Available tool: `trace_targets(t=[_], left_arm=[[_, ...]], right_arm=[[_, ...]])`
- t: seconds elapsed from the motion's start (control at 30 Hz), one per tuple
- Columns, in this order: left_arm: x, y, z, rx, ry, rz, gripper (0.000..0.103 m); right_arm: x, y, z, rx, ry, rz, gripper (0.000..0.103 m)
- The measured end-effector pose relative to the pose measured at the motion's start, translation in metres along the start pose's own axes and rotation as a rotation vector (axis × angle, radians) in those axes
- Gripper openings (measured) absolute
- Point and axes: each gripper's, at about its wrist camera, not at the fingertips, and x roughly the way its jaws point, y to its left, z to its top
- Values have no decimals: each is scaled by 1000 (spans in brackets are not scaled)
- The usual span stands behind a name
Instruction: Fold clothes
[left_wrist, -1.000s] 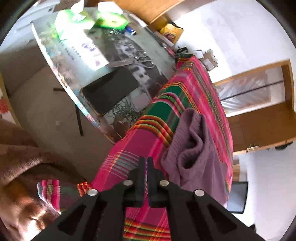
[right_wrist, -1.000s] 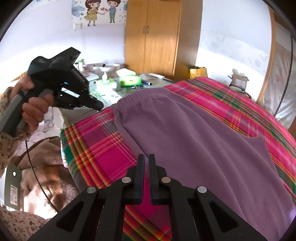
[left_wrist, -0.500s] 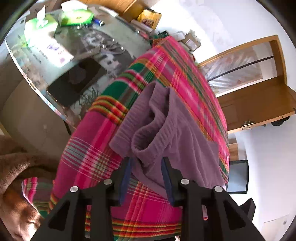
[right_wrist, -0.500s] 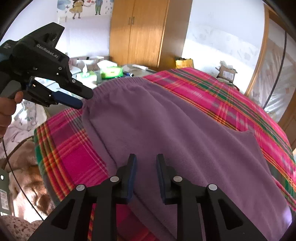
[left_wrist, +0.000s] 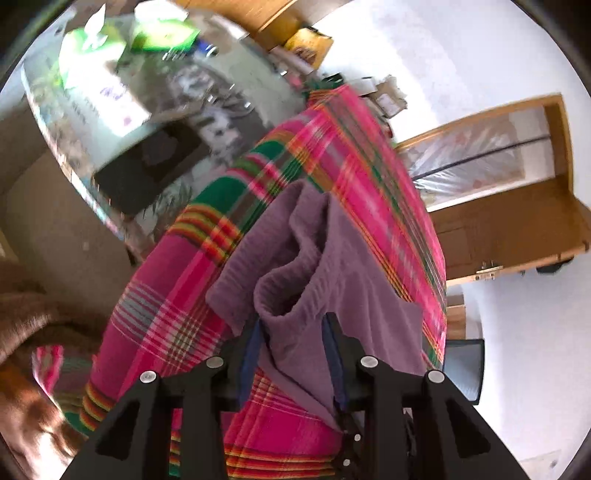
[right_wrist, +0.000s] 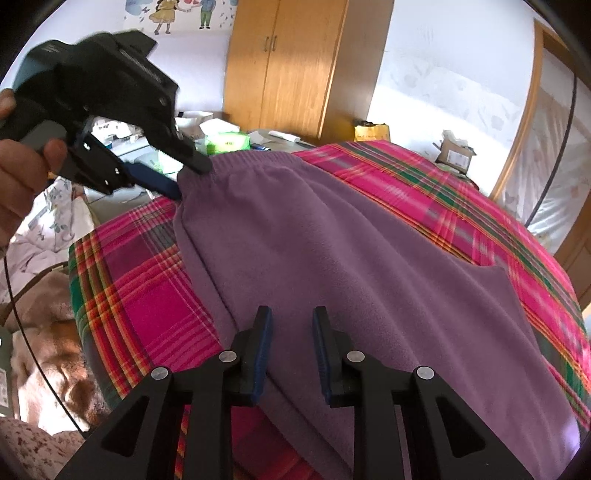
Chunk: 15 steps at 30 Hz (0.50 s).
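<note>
Left gripper (left_wrist: 295, 354) jaws parted, purple fleece trousers' (right_wrist: 332, 258) bunched waistband corner between them, pads not clearly pressing. Right gripper (right_wrist: 290, 350) jaws parted, hovering over trousers' near edge, nothing held. Trousers spread on plaid bedspread (right_wrist: 147, 288). Risk: thick waistband slipping from a shallow bite; jaws catching bedspread too, dragging it into the fold.
</note>
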Motion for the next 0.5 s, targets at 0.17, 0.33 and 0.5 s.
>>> trace_targets(t=[0.17,0.33,0.5], left_arm=[[10,7,0,-42,22,16,33],[12,-4,0,-9,-7,27,33],[8,-18,8,6,-44,1,10]], right_arm=[[-2,0,0,5,0,1,23],[-2,1,0,2,0,-5,23],[-3,4,-1,-4,-1,-14,23]])
